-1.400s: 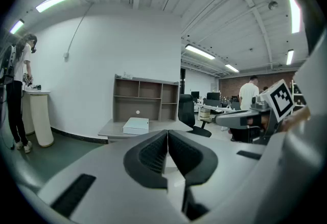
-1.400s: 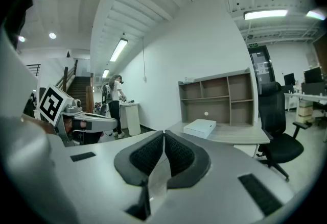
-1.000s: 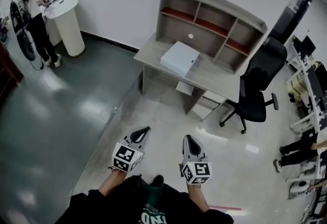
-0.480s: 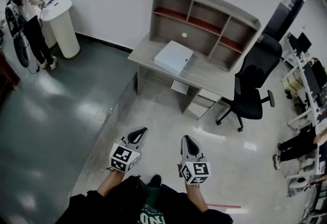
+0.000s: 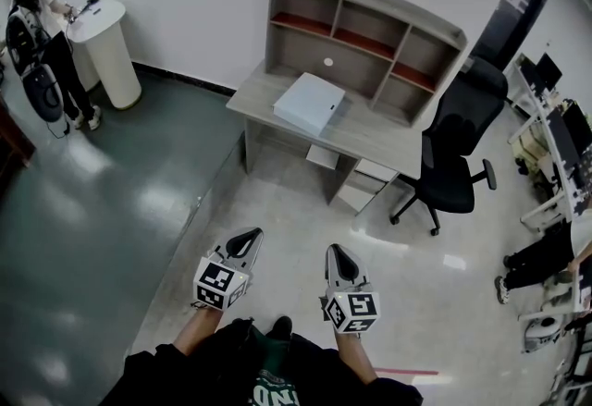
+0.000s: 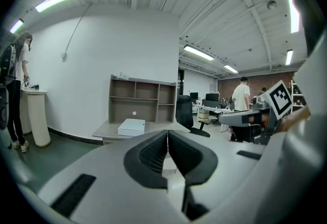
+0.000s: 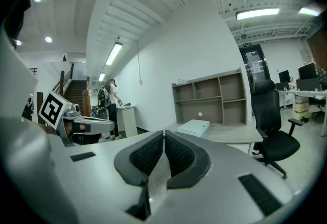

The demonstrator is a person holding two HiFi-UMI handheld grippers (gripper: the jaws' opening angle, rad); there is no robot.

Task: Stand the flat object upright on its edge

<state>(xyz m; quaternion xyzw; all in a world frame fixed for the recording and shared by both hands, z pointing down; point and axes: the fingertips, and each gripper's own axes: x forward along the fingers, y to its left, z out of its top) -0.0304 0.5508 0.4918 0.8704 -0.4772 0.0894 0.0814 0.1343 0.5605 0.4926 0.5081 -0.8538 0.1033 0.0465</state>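
left claw [image 5: 248, 235]: my jaws are pressed together with nothing between them. I hold it low over the floor [image 5: 139, 210], nose toward the counter [image 5: 375, 138].
right claw [image 5: 335, 252]: jaws together as well, empty. It sits beside the left claw, not touching, aimed the same way.
white flat box [image 5: 309, 103]: lies flat on its broad face on the counter, toward the left end, just in front of the shelf unit [image 5: 365, 25]. Not on its edge.
gap: both my claws are well apart from the box, with bare floor between.
office chair [image 5: 453, 150]: black, just beside the counter's right end.
person [image 5: 37, 25]: far left, standing at a white round pedestal [image 5: 106, 48].
second person [image 6: 240, 100]: white top, back turned, among the desks off to the right in the left gripper view.
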